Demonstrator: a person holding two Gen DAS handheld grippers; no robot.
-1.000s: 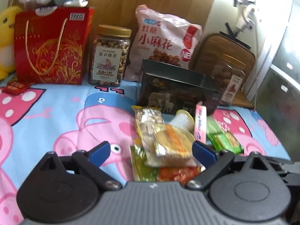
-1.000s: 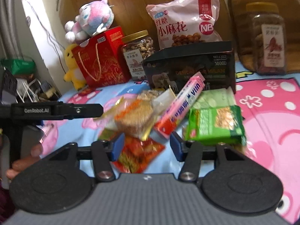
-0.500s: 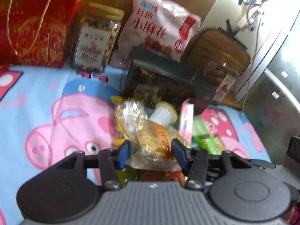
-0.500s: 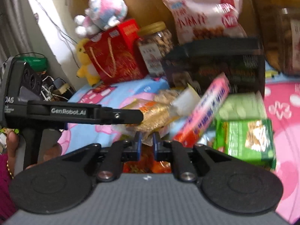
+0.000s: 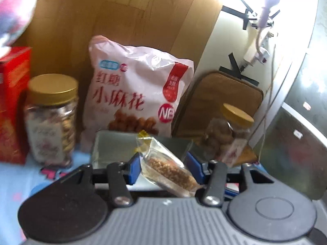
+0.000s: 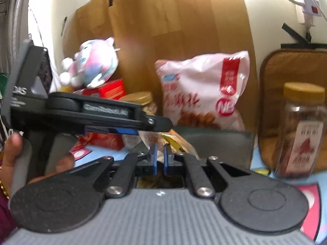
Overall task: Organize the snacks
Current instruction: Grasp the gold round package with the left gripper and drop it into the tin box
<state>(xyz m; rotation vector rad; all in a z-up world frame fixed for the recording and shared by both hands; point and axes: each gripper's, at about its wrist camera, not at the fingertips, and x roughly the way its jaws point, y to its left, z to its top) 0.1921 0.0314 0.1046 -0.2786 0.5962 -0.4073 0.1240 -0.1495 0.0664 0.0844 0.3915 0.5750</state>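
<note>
Snack packet (image 5: 168, 168), a clear wrapper with a brown grain bar inside, is sitting tilted between the blue pads (image 5: 134, 168) of the left gripper (image 5: 166, 168); the pads are pressing on its two sides and holding it up in front of the dark box (image 5: 114, 149). The left jaws have just been closing, and the packet is between them.

Right gripper (image 6: 160, 160) is standing with its pads nearly together, a thin slit showing between them. Its jaws have just been closing as well. A crinkled clear wrapper with yellow print (image 6: 175, 143) is lying just beyond its tips; whether the pads are pinching any of it cannot be told from the right wrist view.

In that view the left gripper is reaching in from the left side, with a person's hand (image 6: 14, 153) wrapped round its handle.

Behind the box, a pink snack bag (image 5: 139, 94) is leaning against the wooden board (image 5: 126, 20). A gold-lidded jar (image 5: 51, 118) is standing to its left, beside a red gift bag (image 5: 12, 106). A second gold-lidded jar (image 5: 231, 130) is standing to the right, in front of a brown cushion (image 5: 224, 96). A plush toy (image 6: 94, 65) is resting on the red bag. Both views are blurred.
</note>
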